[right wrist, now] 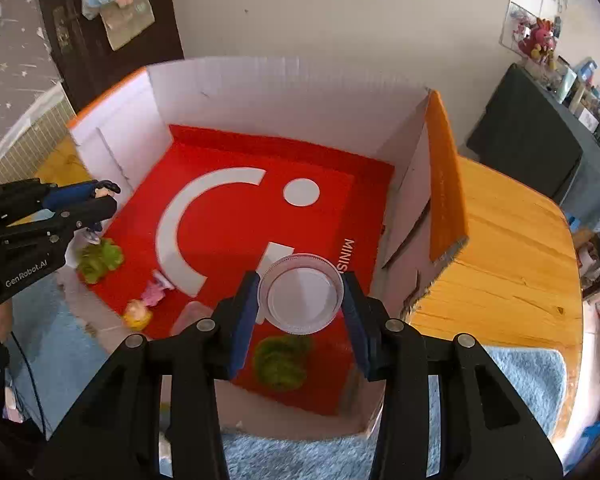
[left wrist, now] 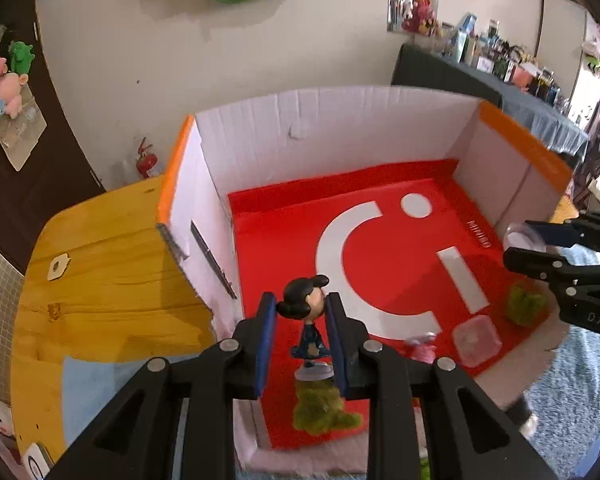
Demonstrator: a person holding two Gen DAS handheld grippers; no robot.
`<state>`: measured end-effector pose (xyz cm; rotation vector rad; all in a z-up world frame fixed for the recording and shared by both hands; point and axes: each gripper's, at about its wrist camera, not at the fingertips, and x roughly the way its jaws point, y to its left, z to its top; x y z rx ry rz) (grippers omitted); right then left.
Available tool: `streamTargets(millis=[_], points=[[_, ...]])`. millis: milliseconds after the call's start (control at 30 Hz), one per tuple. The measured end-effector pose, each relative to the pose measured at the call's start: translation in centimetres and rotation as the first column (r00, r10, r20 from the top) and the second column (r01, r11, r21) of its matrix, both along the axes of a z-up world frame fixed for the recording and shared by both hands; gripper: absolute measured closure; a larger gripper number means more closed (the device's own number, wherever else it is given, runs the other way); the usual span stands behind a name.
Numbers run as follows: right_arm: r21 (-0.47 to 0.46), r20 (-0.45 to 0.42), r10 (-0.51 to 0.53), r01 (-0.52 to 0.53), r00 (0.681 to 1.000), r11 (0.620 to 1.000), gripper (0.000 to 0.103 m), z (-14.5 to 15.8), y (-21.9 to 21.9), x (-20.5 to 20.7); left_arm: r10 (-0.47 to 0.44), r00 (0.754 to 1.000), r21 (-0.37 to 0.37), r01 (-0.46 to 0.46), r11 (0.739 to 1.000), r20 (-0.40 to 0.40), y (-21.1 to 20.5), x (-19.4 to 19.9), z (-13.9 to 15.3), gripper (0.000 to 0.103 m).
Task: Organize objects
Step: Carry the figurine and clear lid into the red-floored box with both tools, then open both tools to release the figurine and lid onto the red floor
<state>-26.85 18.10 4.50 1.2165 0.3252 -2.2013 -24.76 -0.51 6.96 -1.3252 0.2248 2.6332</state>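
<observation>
Left claw point(left wrist: 300, 344): closed on a small figurine point(left wrist: 306, 320) with black hair and a dark blue starred dress, gripped between the blue pads at head and body. The figurine's clear round base hangs just below the pads, above a green moss clump point(left wrist: 320, 410) on the box floor.

Box point(left wrist: 300, 120): open white cardboard with orange-edged flaps, lined with a red sheet point(left wrist: 380, 272) bearing a white arc, dot and bar. It sits on a yellow wooden counter point(left wrist: 100, 272), partly over a light blue towel point(right wrist: 520, 376).

Ahead and right of the left claw, on the red sheet: a pink toy point(left wrist: 422, 348), a pink-tinted clear square case point(left wrist: 476, 340), and a second green moss clump point(left wrist: 524, 304).

Right claw point(right wrist: 300, 304): closed on a clear round lid point(right wrist: 301, 299), held by its rim between the two blue pads, face toward the camera, above the red sheet. Directly below it lies a green moss clump point(right wrist: 282, 362). To the left of this claw: a yellow-and-pink toy point(right wrist: 137, 314), the pink toy point(right wrist: 154, 292), and another moss clump point(right wrist: 98, 260) under the left claw point(right wrist: 100, 200).
</observation>
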Motion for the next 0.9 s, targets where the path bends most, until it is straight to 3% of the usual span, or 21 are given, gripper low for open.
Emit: streamTargets(millis=[300, 900], points=[[0.062, 0.062, 0.006, -0.01, 0.998, 0.998, 0.064, -2.2, -0.9, -1.8, -0.003, 0.998, -0.046, 0.006, 0.999, 0.06, 0.2, -1.8, -2.3, 0.077], [0.114, 0.056, 0.036, -0.042, 0.998, 0.993, 0.064, -2.5, -0.9, -1.0, -0.025, 0.997, -0.117, 0.035, 0.992, 0.079, 1.2, -1.7, -3.6, 0.077]])
